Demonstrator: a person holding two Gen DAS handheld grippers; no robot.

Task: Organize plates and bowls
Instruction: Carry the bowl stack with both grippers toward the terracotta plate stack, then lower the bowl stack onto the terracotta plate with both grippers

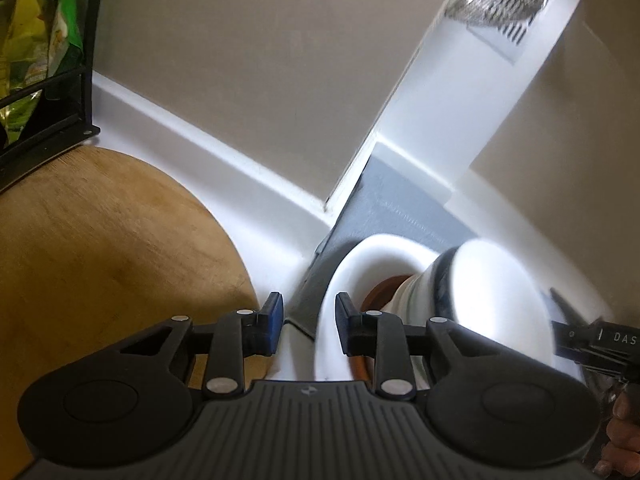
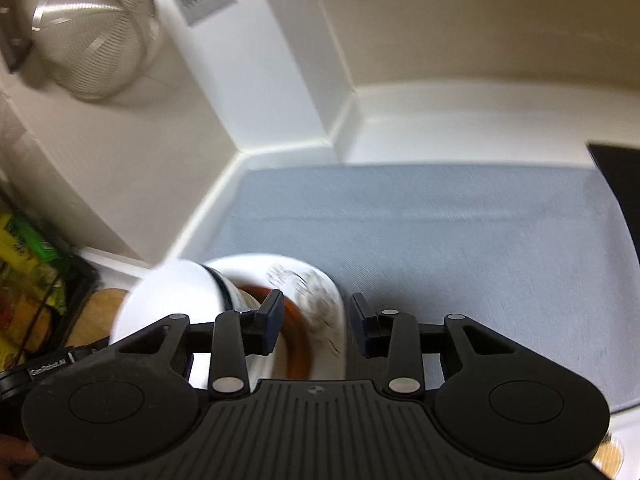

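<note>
A stack of dishes stands on edge between my two grippers: a white plate (image 1: 344, 276), a brown dish (image 1: 380, 292) behind it and a white bowl with a dark rim band (image 1: 496, 292). In the right wrist view I see the white bowl (image 2: 168, 300), the brown dish (image 2: 296, 340) and a patterned white plate (image 2: 320, 300). My left gripper (image 1: 309, 322) has its jaws apart, the plate's edge by the right finger. My right gripper (image 2: 316, 326) has its jaws apart around the patterned plate's rim. The views are blurred.
A grey mat (image 2: 440, 232) covers the white counter in the wall corner. A round wooden board (image 1: 100, 260) lies at the left, with a black wire rack holding green packets (image 1: 44, 40) behind it. A metal mesh strainer (image 2: 92, 36) hangs on the wall.
</note>
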